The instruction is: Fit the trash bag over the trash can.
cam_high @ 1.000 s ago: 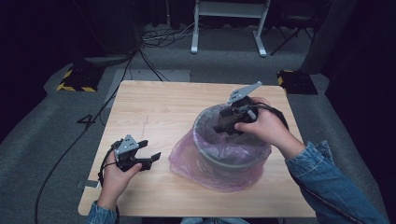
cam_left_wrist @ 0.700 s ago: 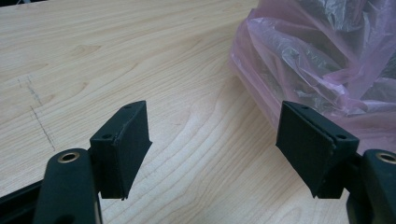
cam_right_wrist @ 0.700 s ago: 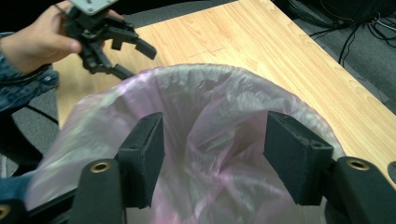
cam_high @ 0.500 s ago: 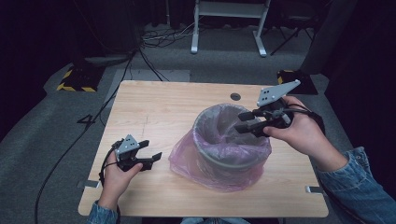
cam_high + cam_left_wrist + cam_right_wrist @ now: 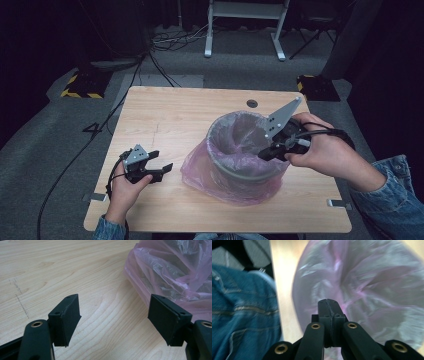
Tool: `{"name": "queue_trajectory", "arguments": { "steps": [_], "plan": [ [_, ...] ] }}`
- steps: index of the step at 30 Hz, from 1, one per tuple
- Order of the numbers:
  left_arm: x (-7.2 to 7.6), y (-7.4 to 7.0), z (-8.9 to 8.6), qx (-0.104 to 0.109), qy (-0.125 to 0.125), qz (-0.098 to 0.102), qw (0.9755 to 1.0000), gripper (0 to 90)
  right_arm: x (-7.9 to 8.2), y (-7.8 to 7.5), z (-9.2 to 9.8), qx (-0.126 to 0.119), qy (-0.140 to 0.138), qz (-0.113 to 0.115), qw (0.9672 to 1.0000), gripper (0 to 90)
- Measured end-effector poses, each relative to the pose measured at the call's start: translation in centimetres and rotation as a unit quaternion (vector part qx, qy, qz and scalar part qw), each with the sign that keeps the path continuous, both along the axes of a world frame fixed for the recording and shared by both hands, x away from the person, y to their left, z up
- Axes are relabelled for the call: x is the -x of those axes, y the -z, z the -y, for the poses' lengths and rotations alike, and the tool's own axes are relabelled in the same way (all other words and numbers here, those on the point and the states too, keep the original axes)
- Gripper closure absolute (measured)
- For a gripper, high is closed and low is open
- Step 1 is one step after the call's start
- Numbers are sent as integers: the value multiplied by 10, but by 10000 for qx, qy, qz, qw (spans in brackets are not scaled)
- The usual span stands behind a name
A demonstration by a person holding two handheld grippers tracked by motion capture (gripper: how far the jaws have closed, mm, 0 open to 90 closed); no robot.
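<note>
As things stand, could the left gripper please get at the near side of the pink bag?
Probably yes: the left gripper rests open on the table, with bare wood between it and the pink bag.

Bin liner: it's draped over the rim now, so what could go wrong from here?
1. The right gripper has just been closing at the bin rim; if it has pinched the thin pink liner, a pull may tear it or tip the bin.
2. The left gripper rests open on the table, so nothing steadies the bin.
</note>
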State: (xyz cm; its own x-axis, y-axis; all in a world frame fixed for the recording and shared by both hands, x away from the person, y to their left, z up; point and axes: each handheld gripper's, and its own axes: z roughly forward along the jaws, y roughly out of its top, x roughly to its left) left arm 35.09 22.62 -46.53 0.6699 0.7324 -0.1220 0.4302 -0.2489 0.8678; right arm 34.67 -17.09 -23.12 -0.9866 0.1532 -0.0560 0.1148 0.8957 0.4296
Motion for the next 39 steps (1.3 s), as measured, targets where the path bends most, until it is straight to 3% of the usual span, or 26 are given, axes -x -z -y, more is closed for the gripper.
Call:
{"name": "queue_trajectory", "arguments": {
  "steps": [4, 14, 24, 32, 39],
  "plan": [
    [0, 0, 1, -2, -6, 2, 10000, 260, -3, 10, -12, 350, -66, -87, 9993, 900],
    [0, 1, 0, -22, 12, -22, 10000, 260, -20, 44, -40, 858, -221, -342, 9955, 900],
    [0, 1, -1, -9, -2, -5, 10000, 260, -43, 89, -65, 1376, -304, -818, 9866, 867],
    [0, 1, -2, 19, -19, -18, 10000, 260, -53, 109, -74, 1603, -336, -1019, 9812, 827],
    [0, 2, -1, 21, -22, -18, 10000, 261, -58, 127, -79, 1742, -373, -1075, 9781, 732]
  ]
}}
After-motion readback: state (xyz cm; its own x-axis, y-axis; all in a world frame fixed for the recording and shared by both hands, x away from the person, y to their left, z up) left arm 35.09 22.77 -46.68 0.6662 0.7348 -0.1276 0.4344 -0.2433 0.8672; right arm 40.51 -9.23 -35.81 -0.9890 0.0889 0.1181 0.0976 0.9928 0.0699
